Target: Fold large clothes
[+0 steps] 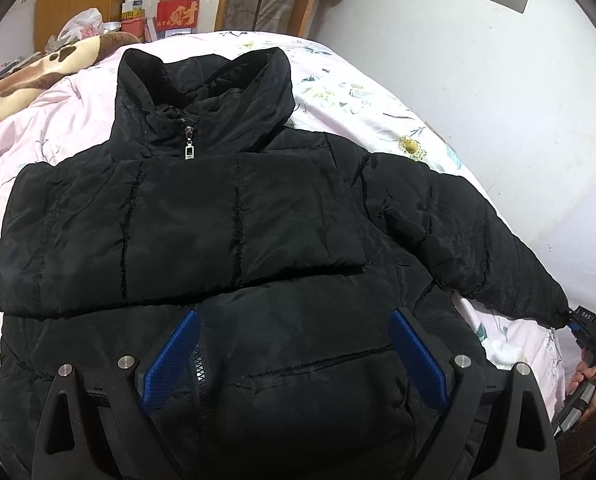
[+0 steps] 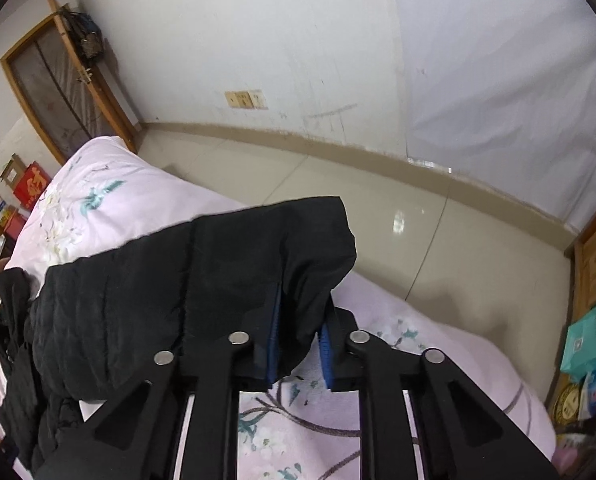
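Cuff overhangs the bed edge, pinched by right claw; left claw gapes.

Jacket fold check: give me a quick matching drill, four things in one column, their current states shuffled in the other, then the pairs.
Things:
1. left gripper
2. right gripper
3. jacket collar
4. zipper pull

States:
A. clamped on the cuff of the jacket sleeve
B. standing up at the far end of the jacket
C. jaws wide apart above the jacket's lower front
D. hanging at the neck, silver

Pairs: 1-C, 2-A, 3-B, 4-D
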Tool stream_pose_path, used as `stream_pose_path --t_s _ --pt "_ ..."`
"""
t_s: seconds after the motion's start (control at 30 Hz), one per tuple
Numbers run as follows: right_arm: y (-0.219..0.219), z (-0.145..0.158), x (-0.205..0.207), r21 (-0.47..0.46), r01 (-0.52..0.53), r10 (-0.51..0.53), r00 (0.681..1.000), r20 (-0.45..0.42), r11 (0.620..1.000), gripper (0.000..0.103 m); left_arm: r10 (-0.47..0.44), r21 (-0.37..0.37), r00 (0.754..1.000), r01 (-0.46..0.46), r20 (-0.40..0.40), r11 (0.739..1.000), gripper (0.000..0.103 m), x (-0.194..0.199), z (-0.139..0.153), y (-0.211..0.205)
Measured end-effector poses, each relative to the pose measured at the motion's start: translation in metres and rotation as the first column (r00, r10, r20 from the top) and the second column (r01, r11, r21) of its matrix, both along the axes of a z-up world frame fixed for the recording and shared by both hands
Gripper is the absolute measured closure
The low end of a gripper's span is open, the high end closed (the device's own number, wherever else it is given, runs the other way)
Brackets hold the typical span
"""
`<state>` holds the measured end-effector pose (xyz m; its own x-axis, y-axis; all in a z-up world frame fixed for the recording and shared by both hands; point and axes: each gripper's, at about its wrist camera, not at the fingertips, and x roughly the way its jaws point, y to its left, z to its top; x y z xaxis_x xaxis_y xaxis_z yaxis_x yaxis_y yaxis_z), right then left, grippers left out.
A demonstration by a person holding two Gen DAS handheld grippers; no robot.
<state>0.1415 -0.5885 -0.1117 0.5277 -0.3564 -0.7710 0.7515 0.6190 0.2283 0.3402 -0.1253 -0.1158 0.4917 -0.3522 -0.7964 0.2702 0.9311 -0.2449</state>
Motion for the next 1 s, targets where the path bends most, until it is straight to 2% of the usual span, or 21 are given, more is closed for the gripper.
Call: stream_pose_path --t_s 0.2,0.33,0.47,0.63,0.87,1.0 --pt "0.025 0.039 0.004 -0.073 -0.067 0.073 0.993 0.089 0.995 0.091 0.032 -0.013 0.999 -0.032 0.005 0.999 0.007 -0.002 0.004 0.02" --pt "0.047 0.063 0.014 -0.092 -0.154 0.166 0.975 0.147 0.984 0.092 0.054 -0.027 0.998 -0.053 0.013 0.998 0.007 -0.001 0.008 0.036" --pt "0.079 0.087 0.026 -0.125 -0.269 0.291 0.933 0.212 0.955 0.093 0.08 -0.057 0.997 -0.079 0.015 0.995 0.007 0.0 0.013 0.056" --pt "0.135 0.111 0.051 -0.187 -0.406 0.441 0.869 0.224 0.895 0.094 0.124 -0.078 0.992 -0.122 0.021 0.989 0.007 0.003 0.019 0.082" --pt "0.209 0.113 0.089 -0.19 -0.538 0.57 0.786 0.241 0.822 0.095 0.159 -0.069 0.987 -0.156 0.037 0.985 0.007 0.002 0.022 0.116" --pt "0.253 0.11 0.111 -0.185 -0.609 0.636 0.732 0.242 0.771 0.096 0.166 -0.096 0.985 -0.161 0.044 0.982 0.007 0.002 0.025 0.137"
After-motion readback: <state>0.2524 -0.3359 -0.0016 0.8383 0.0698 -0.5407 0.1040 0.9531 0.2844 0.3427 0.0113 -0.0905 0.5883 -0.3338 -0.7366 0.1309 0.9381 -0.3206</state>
